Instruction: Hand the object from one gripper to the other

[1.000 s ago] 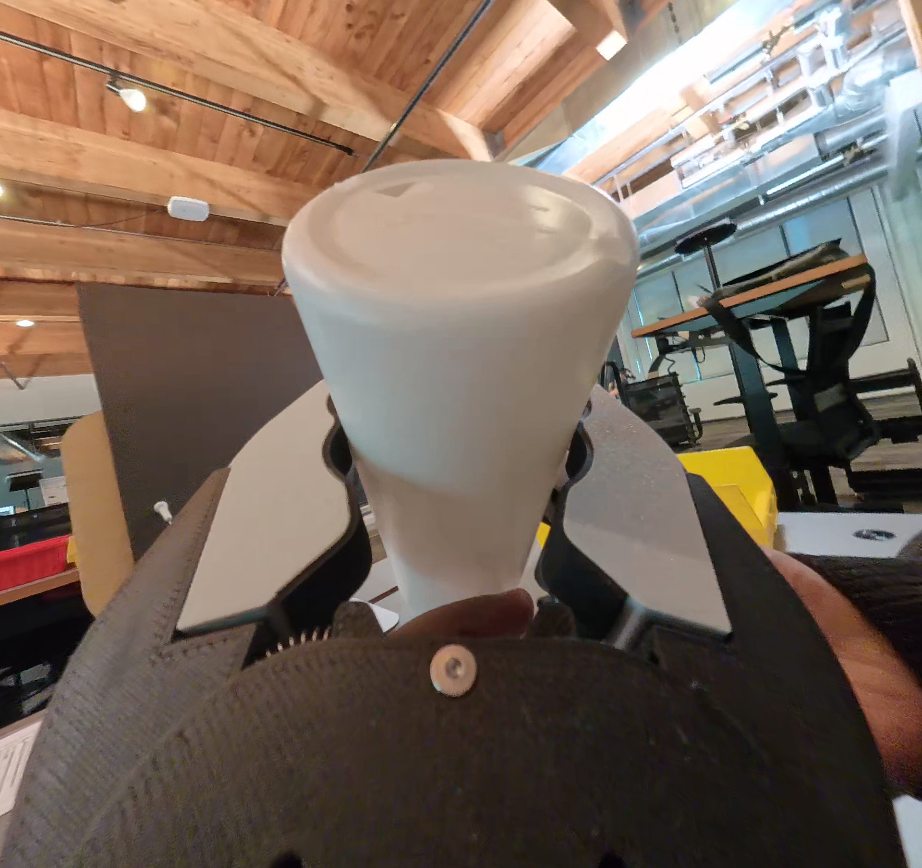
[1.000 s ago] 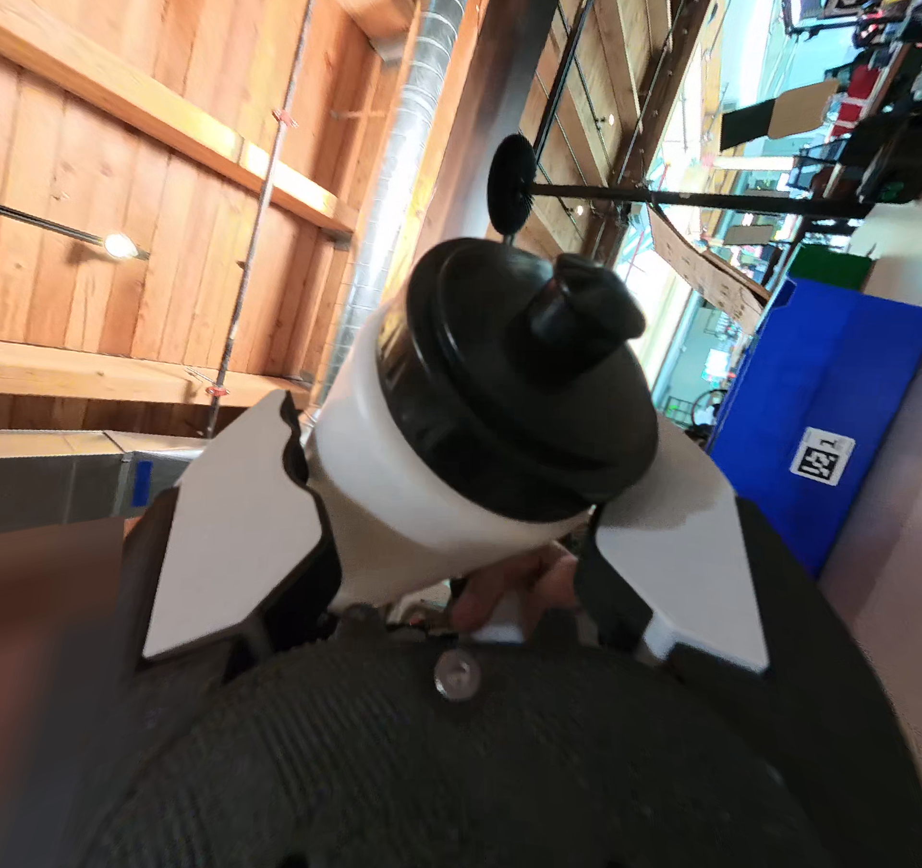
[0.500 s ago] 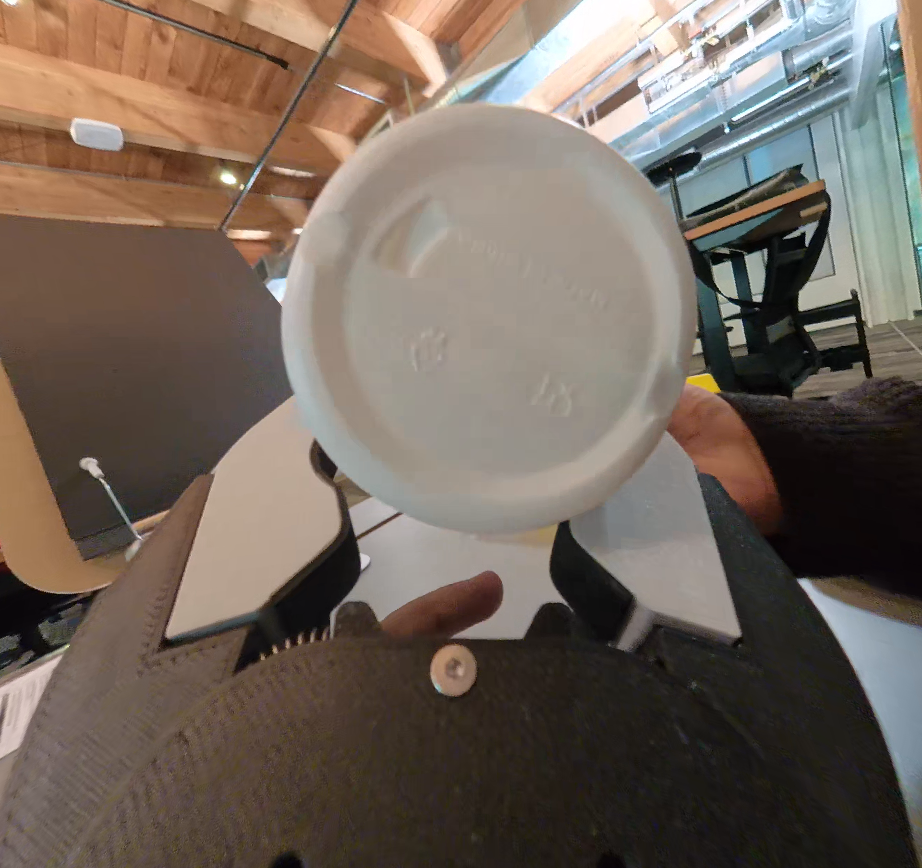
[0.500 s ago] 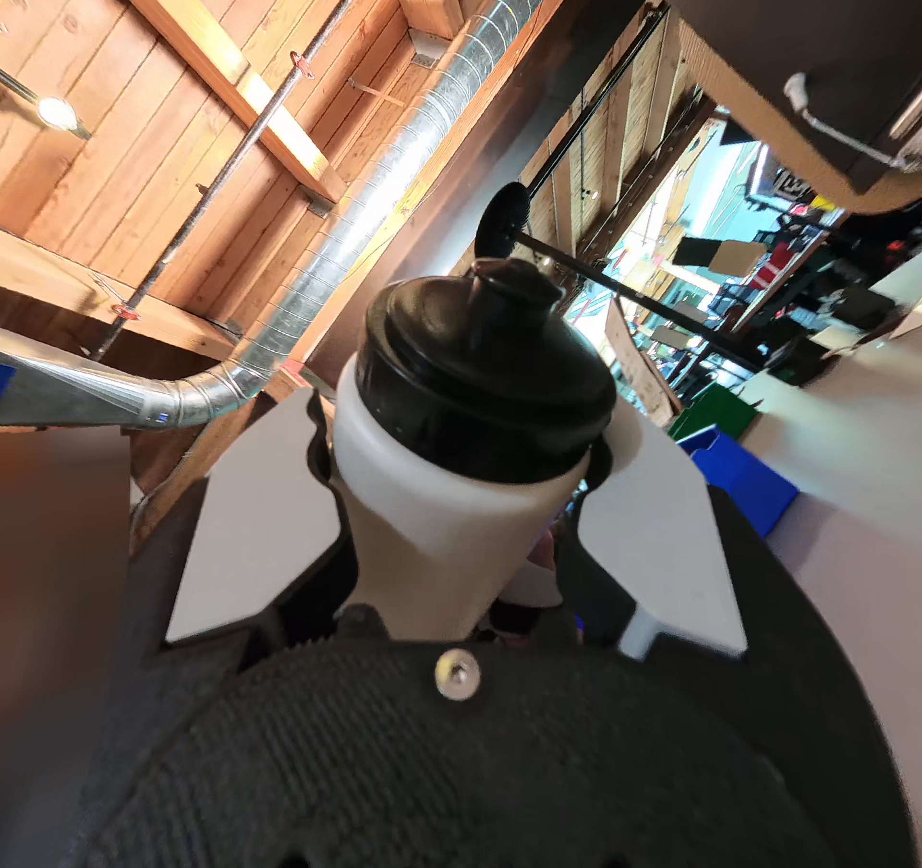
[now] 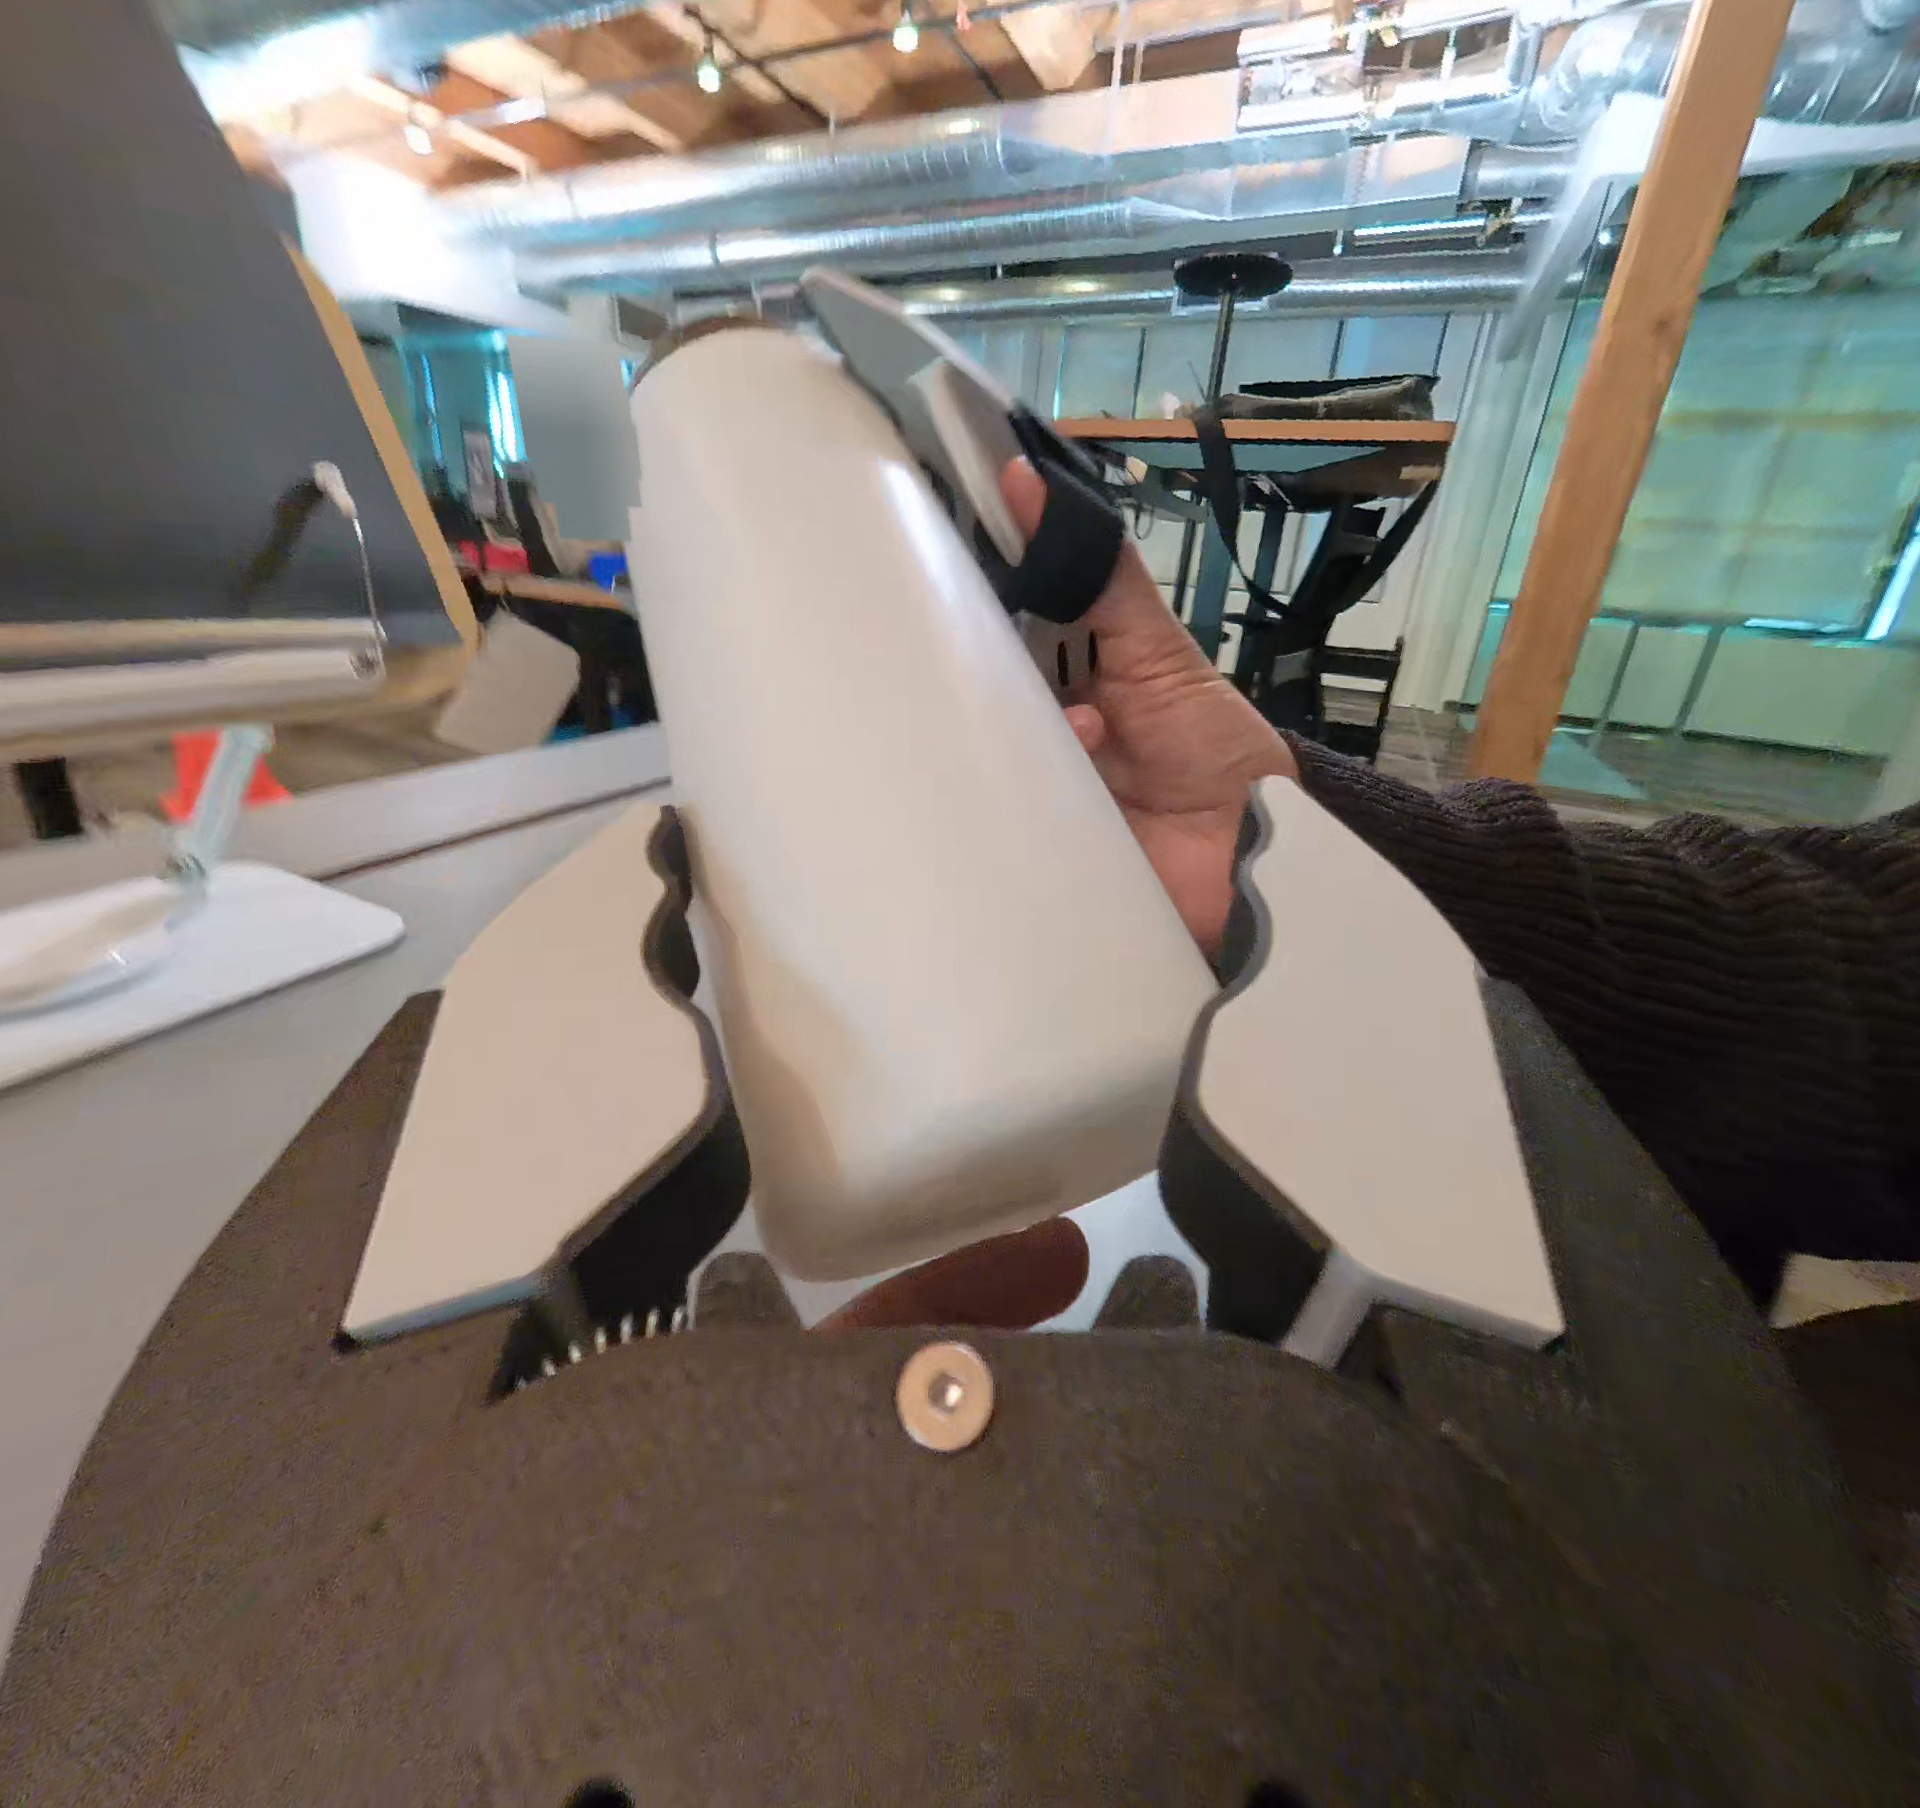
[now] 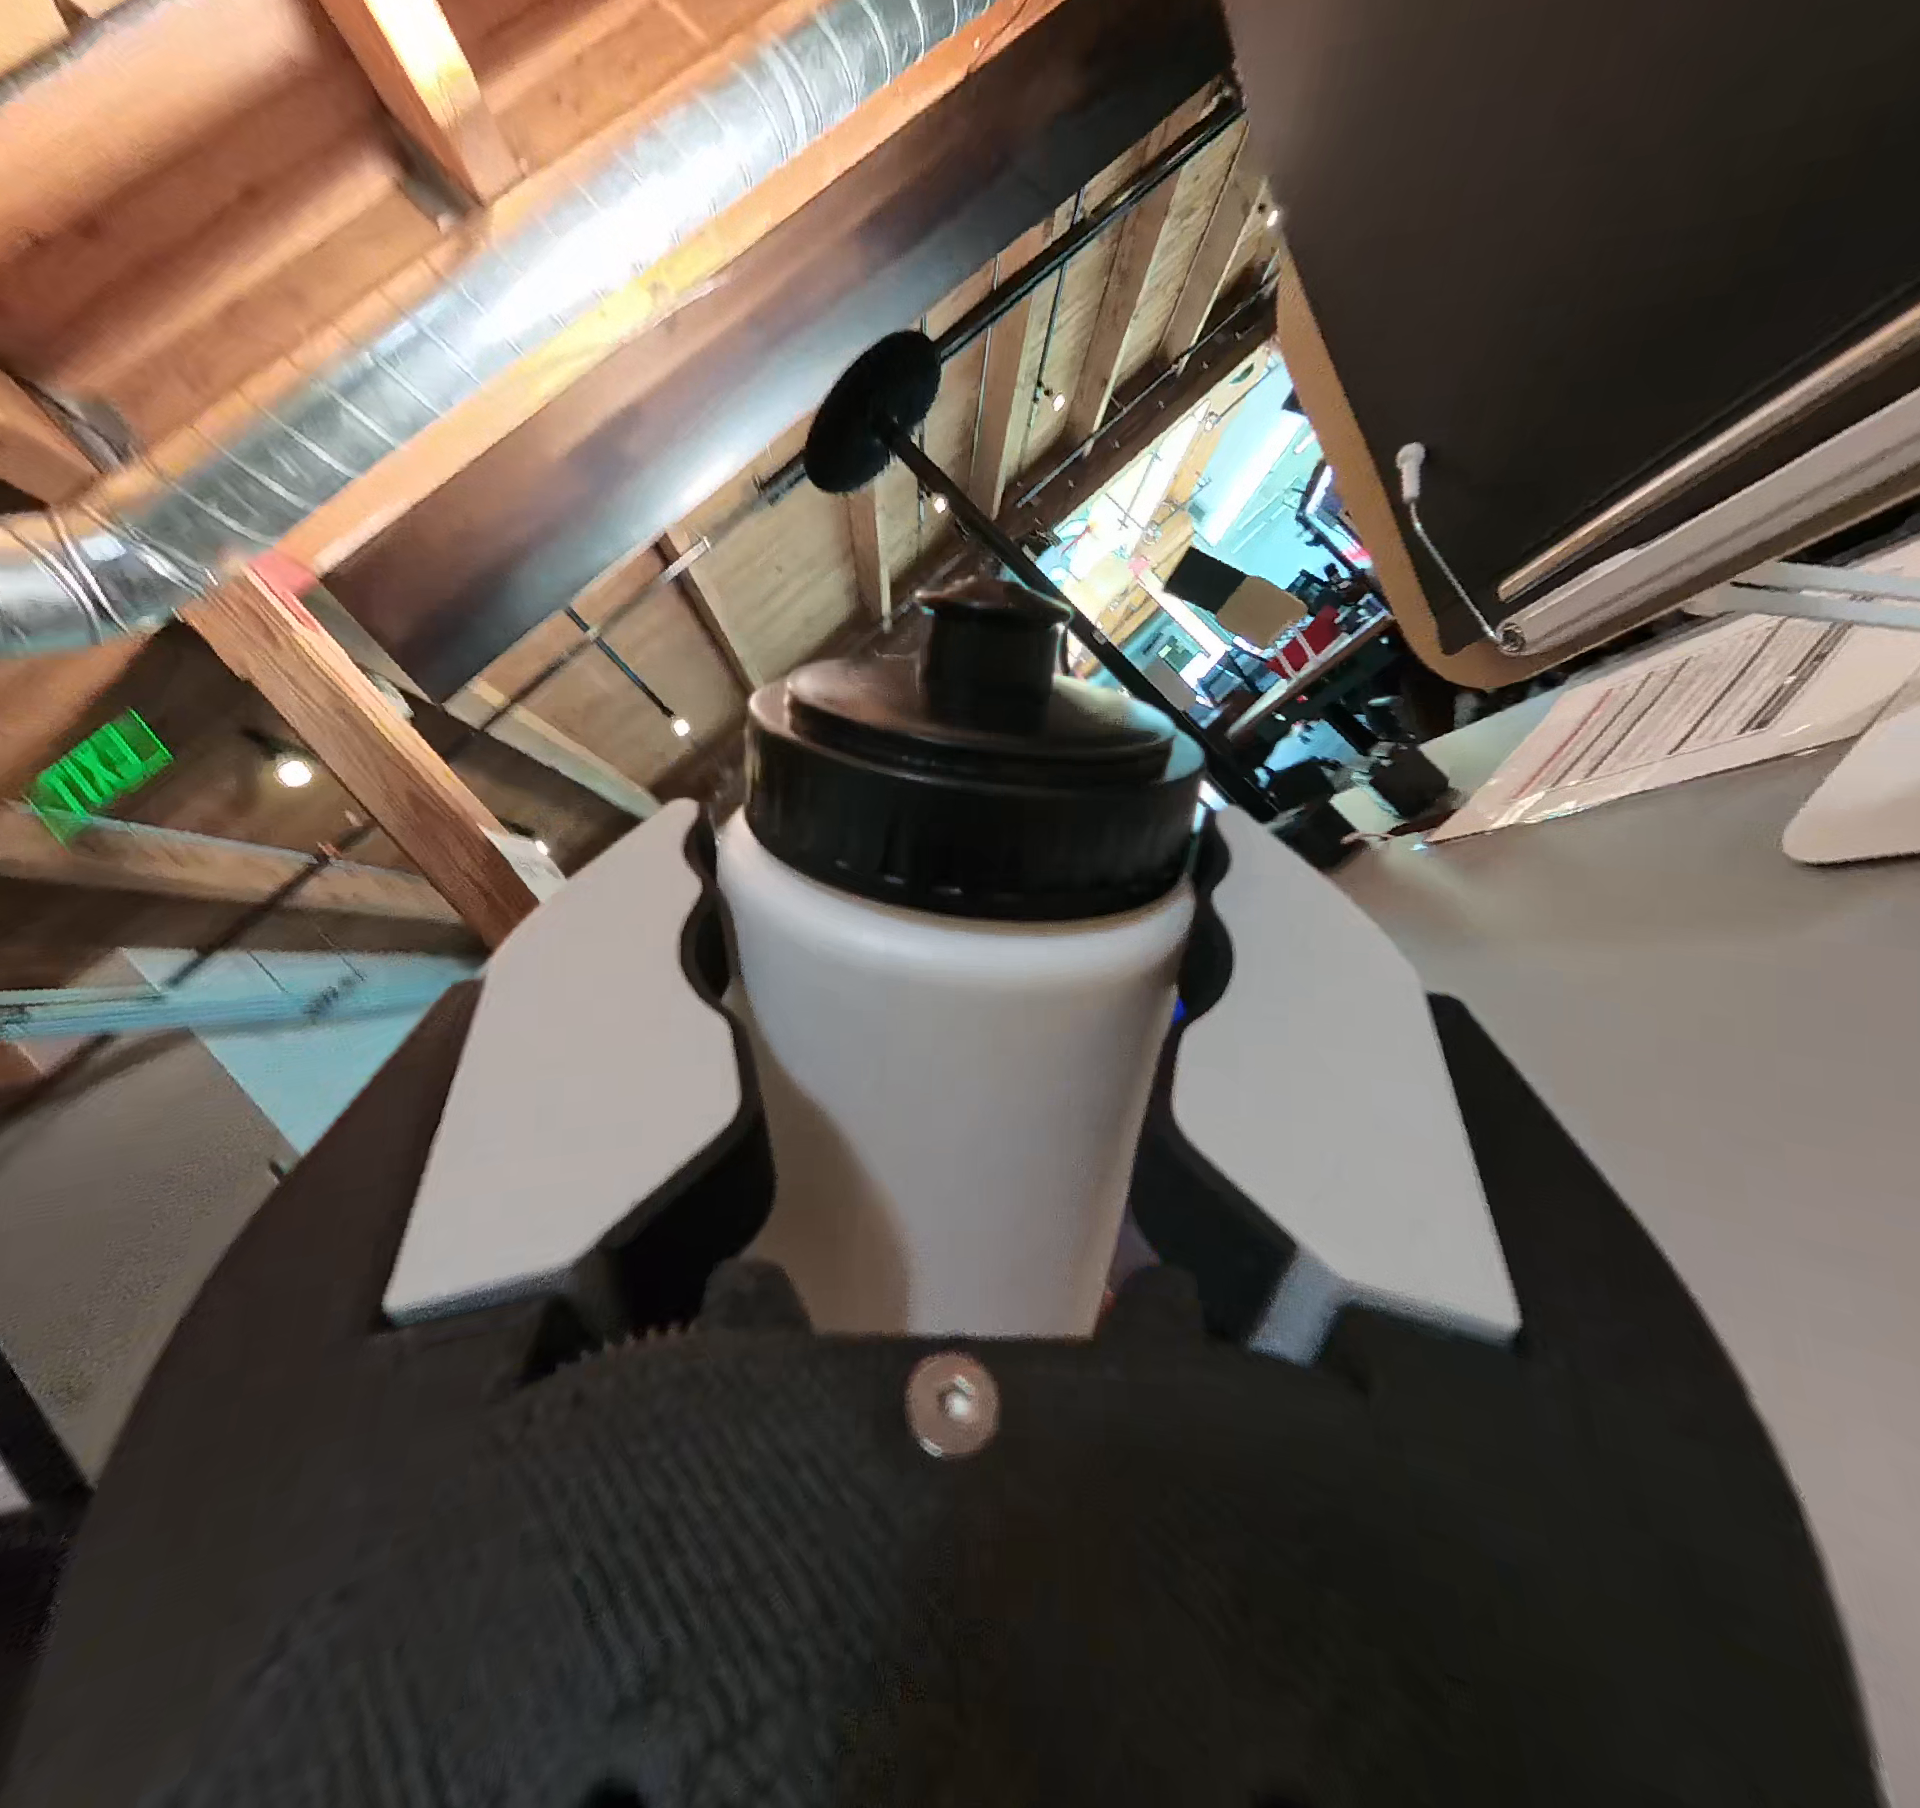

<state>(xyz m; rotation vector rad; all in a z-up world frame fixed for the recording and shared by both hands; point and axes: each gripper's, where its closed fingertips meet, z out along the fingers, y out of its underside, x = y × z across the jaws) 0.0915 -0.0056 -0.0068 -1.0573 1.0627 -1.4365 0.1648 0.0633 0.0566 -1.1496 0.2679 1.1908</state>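
Right gripper [image 6: 961,937] clamps the white bottle [image 5: 894,823] just under its black cap [image 6: 971,782]; left gripper [image 5: 961,948] straddles the base, leaning toward eleven o'clock, jaws spread, ready to take it

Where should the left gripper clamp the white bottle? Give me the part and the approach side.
Clamp the white bottle on its lower body, above the base, coming from the base end. The right gripper holds the shoulder under the black cap, so that end is taken; the lower walls are bare, nearly straight, and sit inside the left gripper.
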